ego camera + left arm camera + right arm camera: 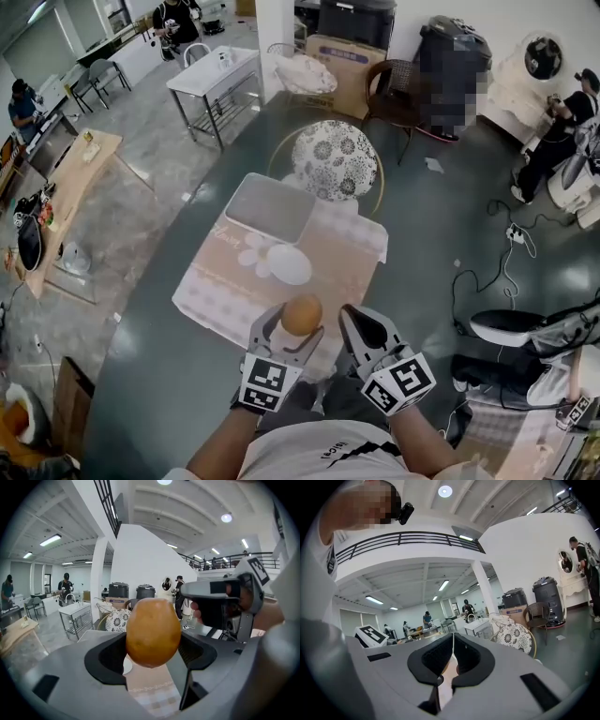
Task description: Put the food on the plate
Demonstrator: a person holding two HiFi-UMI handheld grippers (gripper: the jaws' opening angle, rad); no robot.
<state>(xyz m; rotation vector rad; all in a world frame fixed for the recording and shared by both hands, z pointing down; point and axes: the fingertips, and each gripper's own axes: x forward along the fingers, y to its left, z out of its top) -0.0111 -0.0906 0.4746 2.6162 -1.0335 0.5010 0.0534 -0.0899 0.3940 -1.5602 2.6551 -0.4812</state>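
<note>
My left gripper (300, 323) is shut on an orange-brown, egg-shaped piece of food (302, 315), held up near the front edge of the table. In the left gripper view the food (153, 632) fills the space between the black pads. A small white plate (289, 264) lies on the patterned tablecloth (216, 291), beyond the food. A grey tray (270, 208) sits farther back. My right gripper (361, 330) hangs just right of the left one, its jaws closed together with nothing between them (452, 656).
A chair with a floral cushion (335, 159) stands at the table's far end. White tables, a cardboard box (337, 61) and dark bins stand behind it. Cables and a power strip (514, 234) lie on the floor to the right. People work in the background.
</note>
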